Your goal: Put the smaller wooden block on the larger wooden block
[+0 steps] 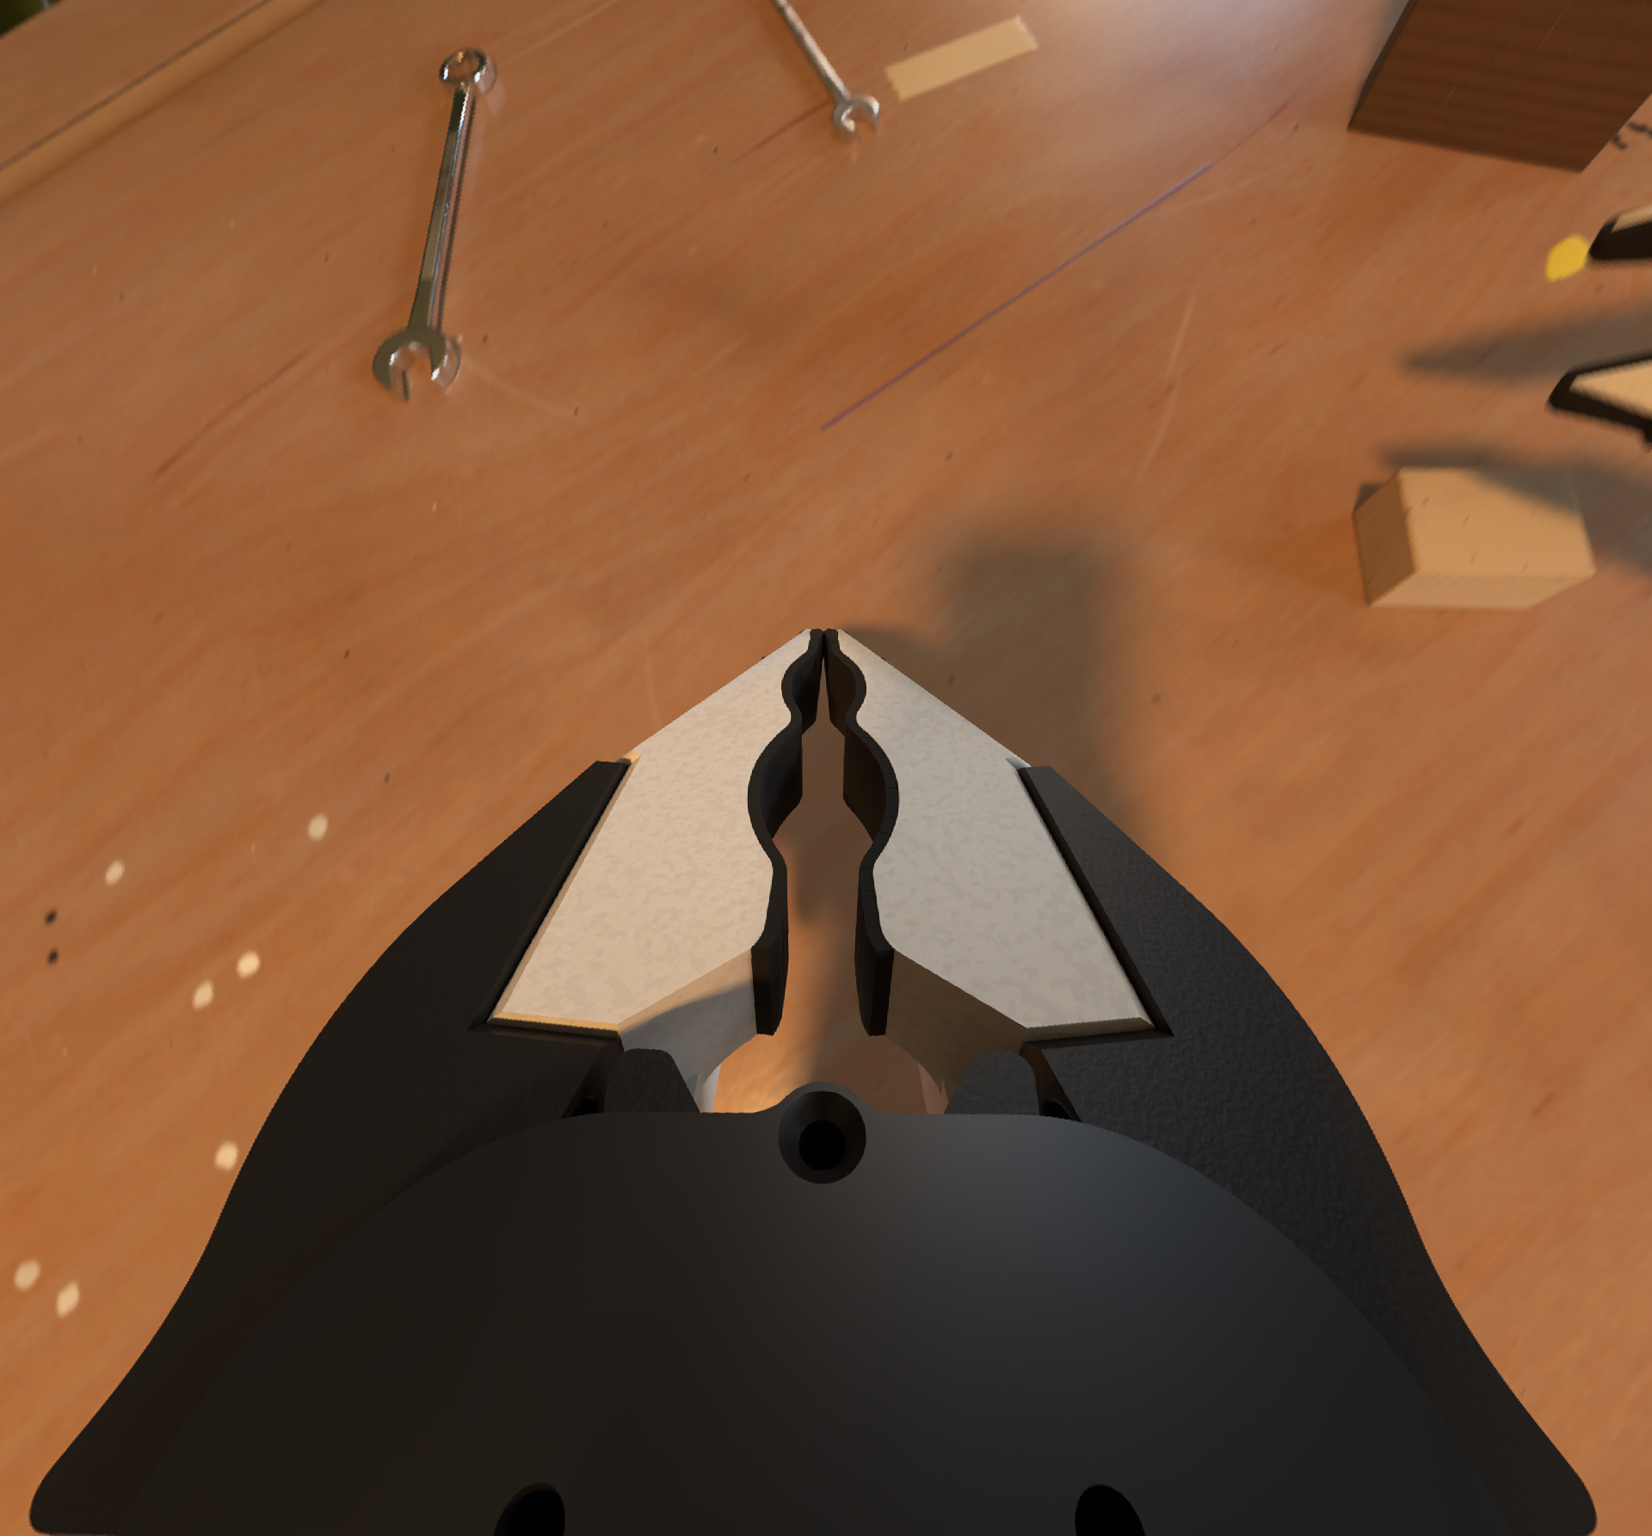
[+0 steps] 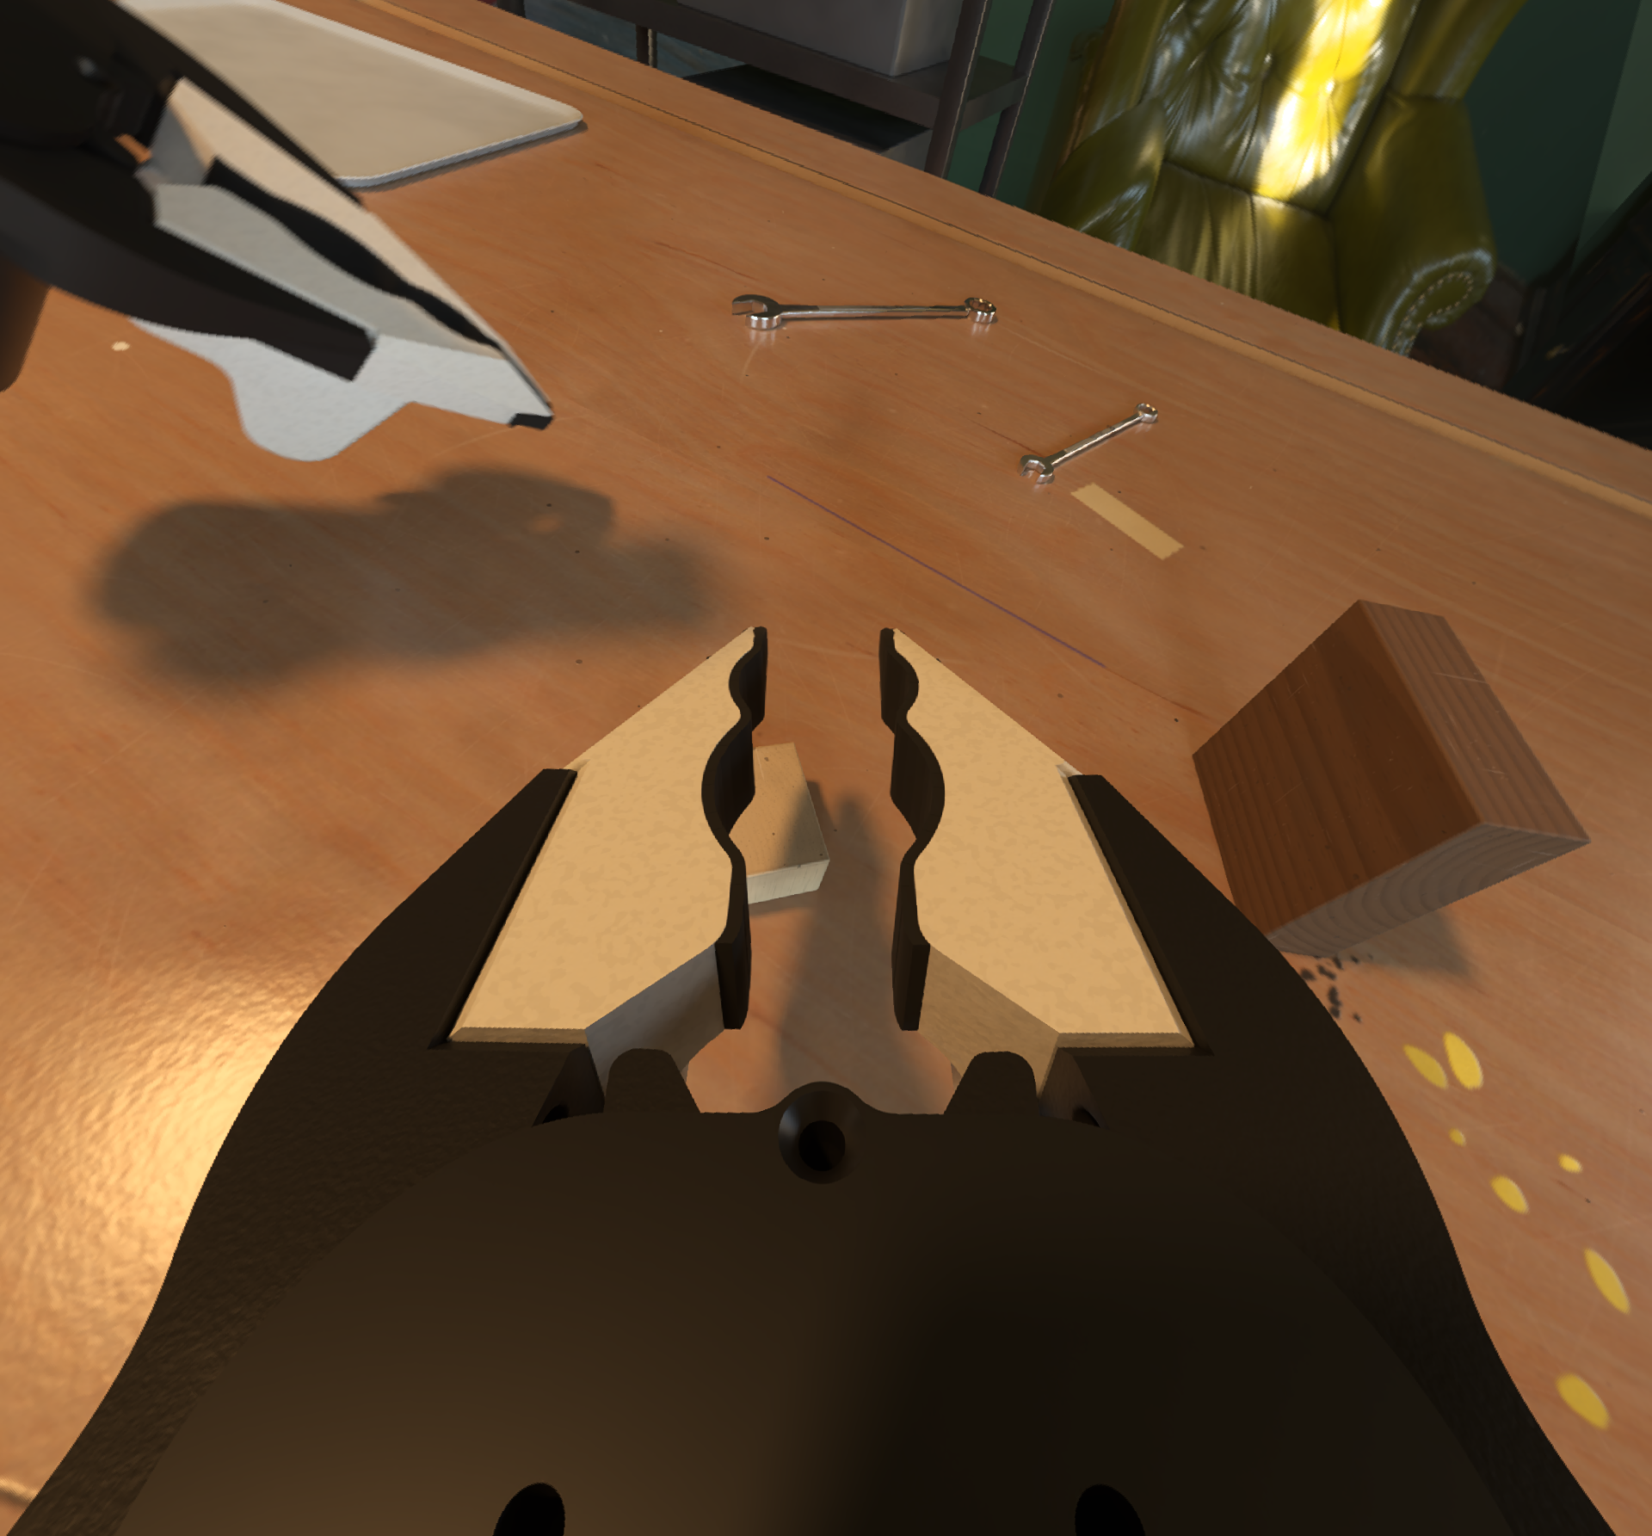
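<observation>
Right wrist view first: the right gripper (image 2: 822, 635) hangs above the table (image 2: 268, 823) with its two fingers spread apart, nothing between them. The smaller wooden block (image 2: 791, 823) lies flat on the table under the gripper, in the centre of the frame; it shows in the gap beside the left finger, which hides part of it. I cannot tell if the finger touches it. The larger wooden block (image 2: 1377, 769), dark brown with a pale end face, stands at the right of the frame, apart from the small one, with bare table between them.

At the upper left the left gripper (image 2: 527, 411) hangs over the table, and its shadow falls below it. Behind it a pale flat tray (image 2: 429, 107) lies near the far edge. Two wrenches lie in the upper middle — the longer wrench (image 2: 863, 311) and, to the right, the shorter wrench (image 2: 1086, 443), with a strip of tape (image 2: 1126, 520) just beside it. The far table edge runs diagonally from upper left to right; behind it stand a green armchair (image 2: 1296, 89) and a dark shelf frame (image 2: 939, 45).

Left wrist view: the left gripper (image 1: 822, 633) has its fingertips pressed together, holding nothing. Wide open table lies ahead of it — the smaller wooden block (image 1: 1475, 541) is at the right edge, the larger wooden block (image 1: 1520, 36) at the upper right corner. The right gripper's fingers (image 1: 1609, 398) come in at the right edge above the small block.

No brand or readable writing shows anywhere.
</observation>
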`<state>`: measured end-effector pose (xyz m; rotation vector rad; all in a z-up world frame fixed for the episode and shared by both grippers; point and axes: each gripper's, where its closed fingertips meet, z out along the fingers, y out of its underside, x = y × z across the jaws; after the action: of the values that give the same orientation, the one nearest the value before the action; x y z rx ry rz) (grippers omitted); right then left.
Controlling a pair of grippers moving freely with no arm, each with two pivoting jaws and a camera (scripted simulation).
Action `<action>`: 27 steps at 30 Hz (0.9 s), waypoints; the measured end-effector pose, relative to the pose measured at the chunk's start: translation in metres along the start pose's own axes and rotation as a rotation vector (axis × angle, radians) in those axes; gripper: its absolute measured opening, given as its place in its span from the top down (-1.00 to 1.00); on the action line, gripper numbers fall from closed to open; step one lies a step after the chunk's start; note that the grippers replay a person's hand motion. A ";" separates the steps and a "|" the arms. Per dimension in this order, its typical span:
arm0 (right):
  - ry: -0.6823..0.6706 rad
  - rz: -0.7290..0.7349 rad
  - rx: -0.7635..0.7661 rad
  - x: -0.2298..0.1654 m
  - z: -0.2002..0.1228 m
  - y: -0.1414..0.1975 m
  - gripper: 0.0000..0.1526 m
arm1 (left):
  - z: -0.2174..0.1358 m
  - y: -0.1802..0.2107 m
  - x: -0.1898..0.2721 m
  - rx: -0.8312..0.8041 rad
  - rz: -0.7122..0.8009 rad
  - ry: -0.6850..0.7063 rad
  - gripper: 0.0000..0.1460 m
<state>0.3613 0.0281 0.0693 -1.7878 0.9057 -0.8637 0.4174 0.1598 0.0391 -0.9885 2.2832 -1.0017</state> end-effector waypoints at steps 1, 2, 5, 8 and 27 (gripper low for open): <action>-0.005 0.011 0.000 0.001 0.000 0.000 0.64 | -0.003 0.008 -0.004 0.001 -0.008 0.001 1.00; -0.013 0.021 -0.003 0.001 0.000 0.001 0.60 | -0.006 0.016 -0.008 0.000 -0.010 -0.002 1.00; -0.063 0.010 -0.042 0.000 -0.001 0.008 0.46 | -0.017 0.036 -0.019 0.012 -0.006 -0.008 1.00; -0.222 -0.028 -0.196 -0.013 -0.007 0.026 0.38 | -0.027 0.043 -0.024 0.044 -0.043 0.035 0.98; -0.231 -0.191 -0.525 -0.017 0.004 0.056 0.33 | -0.035 0.047 -0.013 0.051 0.012 0.075 0.81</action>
<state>0.3449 0.0279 0.0132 -2.4027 0.8691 -0.5432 0.3833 0.2078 0.0264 -0.9303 2.3084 -1.1039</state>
